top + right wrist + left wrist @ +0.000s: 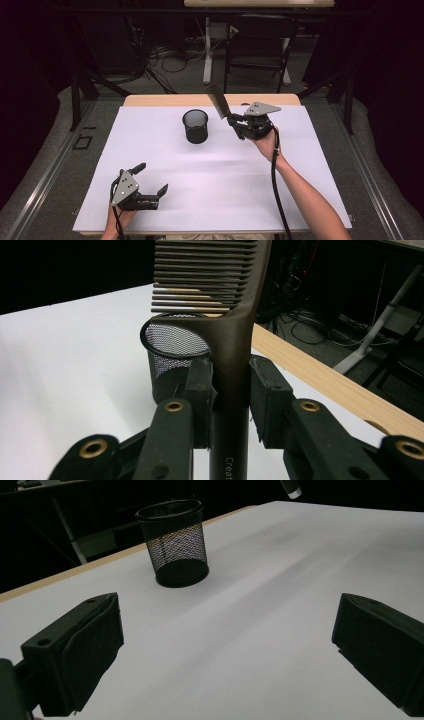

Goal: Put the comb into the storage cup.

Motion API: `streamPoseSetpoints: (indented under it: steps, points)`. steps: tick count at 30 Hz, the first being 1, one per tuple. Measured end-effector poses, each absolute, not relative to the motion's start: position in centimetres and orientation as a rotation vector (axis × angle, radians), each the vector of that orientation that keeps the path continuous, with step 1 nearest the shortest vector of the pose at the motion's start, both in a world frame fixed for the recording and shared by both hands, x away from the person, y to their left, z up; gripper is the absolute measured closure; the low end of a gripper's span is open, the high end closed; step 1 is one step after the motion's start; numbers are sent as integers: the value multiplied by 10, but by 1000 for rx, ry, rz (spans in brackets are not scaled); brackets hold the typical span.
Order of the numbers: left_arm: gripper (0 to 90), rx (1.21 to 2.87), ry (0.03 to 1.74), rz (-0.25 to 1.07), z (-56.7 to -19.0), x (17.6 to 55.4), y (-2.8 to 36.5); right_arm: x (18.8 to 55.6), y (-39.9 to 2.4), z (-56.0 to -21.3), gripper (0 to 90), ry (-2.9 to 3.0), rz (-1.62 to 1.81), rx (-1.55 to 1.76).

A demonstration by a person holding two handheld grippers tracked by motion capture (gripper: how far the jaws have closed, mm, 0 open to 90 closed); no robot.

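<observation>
1. The right claw (234,123) is pinching one dark brown comb (218,101) by its handle; in the right gripper view its two black jaws press against either side of the handle (230,405).
2. The comb is held in the air over the far half of the surface, just right of the mesh cup and not touching it.
3. In the high view the comb's long axis runs on a slant: the handle end sits in the claw and the toothed end points up and away toward the far left, past the far edge of the surface.
4. In the right gripper view the comb stands straight up along the jaws, its teeth (200,275) sticking out sideways to the left in a row of fine parallel lines.
5. There is one black wire mesh cup (195,126), standing upright with its round mouth open, on the far middle of the surface.
6. The left claw (150,179) is spread wide and holds nothing; it is at the near left, well apart from the cup and the comb.
7. In the left gripper view its two jaws stand far apart, with bare white surface (280,610) between them and the cup (175,545) beyond.
8. Counted: two claws, one comb, one cup, one white surface (225,180).
</observation>
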State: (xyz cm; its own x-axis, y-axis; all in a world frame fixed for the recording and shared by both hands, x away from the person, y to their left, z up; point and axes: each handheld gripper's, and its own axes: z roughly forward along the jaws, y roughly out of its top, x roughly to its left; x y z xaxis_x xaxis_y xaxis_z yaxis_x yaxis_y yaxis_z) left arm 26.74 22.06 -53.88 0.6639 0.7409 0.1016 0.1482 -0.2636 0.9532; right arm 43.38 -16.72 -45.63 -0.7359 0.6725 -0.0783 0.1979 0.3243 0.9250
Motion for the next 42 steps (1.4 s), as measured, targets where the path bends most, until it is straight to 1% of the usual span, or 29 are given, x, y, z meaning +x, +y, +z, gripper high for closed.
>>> streamPoseSetpoints:
  steps: [42]
  points:
    - [2, 1778, 716, 673, -539, 268, 222, 451, -141, -443, 729, 2102, 1456, 760]
